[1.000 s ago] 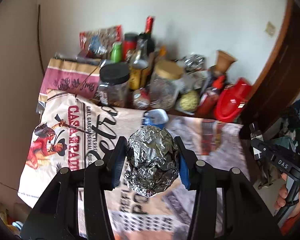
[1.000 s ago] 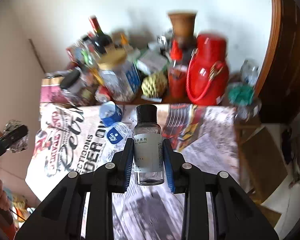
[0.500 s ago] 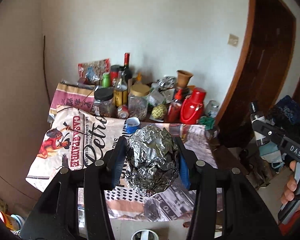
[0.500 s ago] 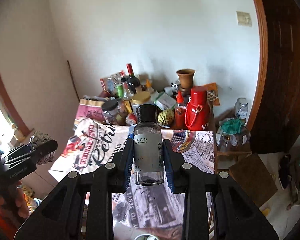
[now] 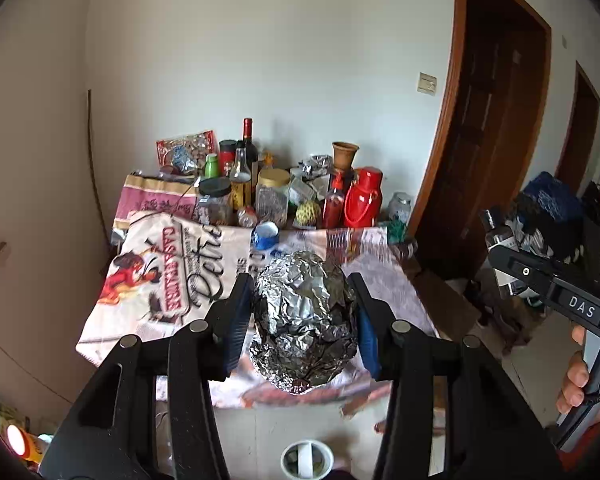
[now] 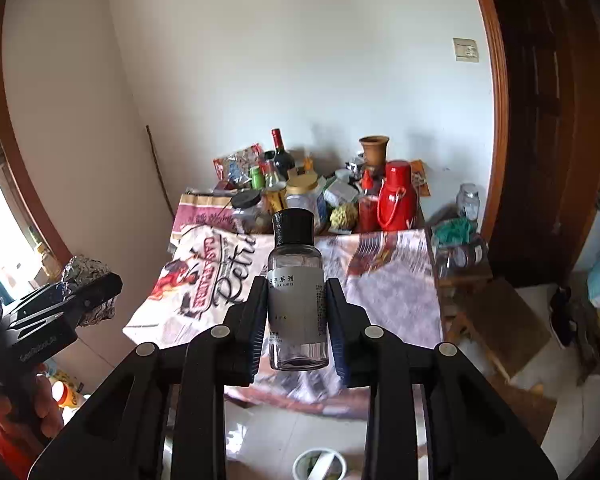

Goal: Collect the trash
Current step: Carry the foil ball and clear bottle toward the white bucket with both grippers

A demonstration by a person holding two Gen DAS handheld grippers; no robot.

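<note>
A person's left gripper (image 5: 300,320) is clamped on a crumpled ball of silver aluminium foil (image 5: 305,320), both blue pads pressed into its sides, holding it in the air above the near edge of a table (image 5: 396,292) draped in printed newspaper-style sheets. To the right, the right gripper (image 6: 298,312) is squeezed onto a small clear plastic bottle with a black cap and a pale label (image 6: 297,296), which stands upright between the jaws, likewise clear of the tabletop. Each tool appears at the edge of the other's view, with bare fingers (image 5: 576,384) wrapped round its handle.

Two pieces of trash appear to be picked up but not yet disposed of. A white round container (image 6: 319,465), possibly a bin, shows on the tiled floor at the bottom of both views, below the grippers; whether it is the destination cannot be told.

On the table a blue-and-white crushed cup or can (image 5: 265,235) lies on the paper just in front of a crowded back row of jars, a dark wine bottle (image 5: 249,148) and a red thermos jug (image 5: 365,202). Judging by the task, that blue item looks like the next likely candidate once both loads are dropped.
</note>
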